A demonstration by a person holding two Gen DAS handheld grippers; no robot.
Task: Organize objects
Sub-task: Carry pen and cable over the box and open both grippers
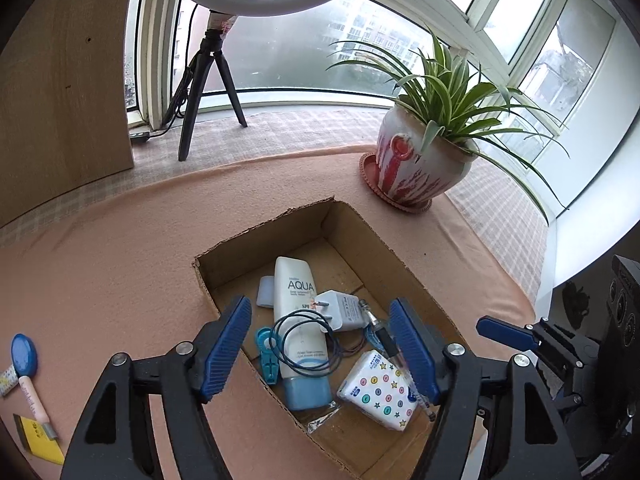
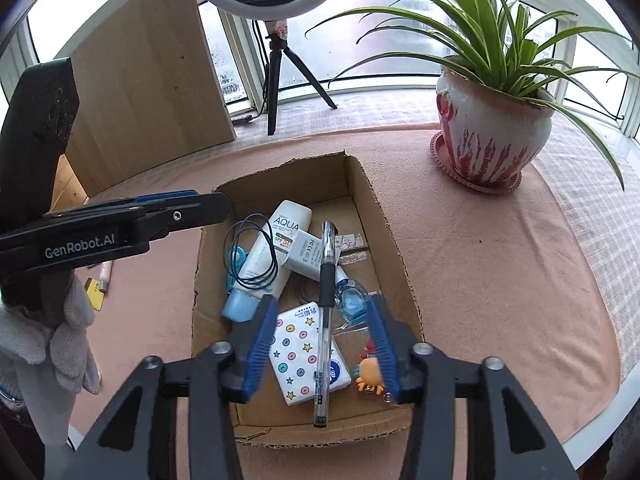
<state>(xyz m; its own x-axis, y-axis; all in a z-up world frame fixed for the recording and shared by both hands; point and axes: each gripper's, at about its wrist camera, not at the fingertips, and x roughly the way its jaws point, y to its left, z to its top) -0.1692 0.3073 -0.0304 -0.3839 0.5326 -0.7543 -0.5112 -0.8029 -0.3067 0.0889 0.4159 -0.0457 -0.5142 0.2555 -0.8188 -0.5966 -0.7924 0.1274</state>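
Both hand-held grippers hang wide and empty over the cardboard box (image 2: 360, 184) on the worktop (image 2: 480, 264). The pen (image 2: 325, 312) lies in the box between the right hand-held gripper's (image 2: 324, 356) spread jaws, long axis running near to far. The left hand-held gripper (image 1: 320, 344) hangs above the lotion tube (image 1: 298, 320).

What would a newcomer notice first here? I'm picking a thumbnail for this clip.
First the open cardboard box mid-table on the peach cloth, with a white AQUA sunscreen tube, a black pen and a star-patterned tissue pack inside. Next the spider plant in its red-and-white pot, back right by the window.
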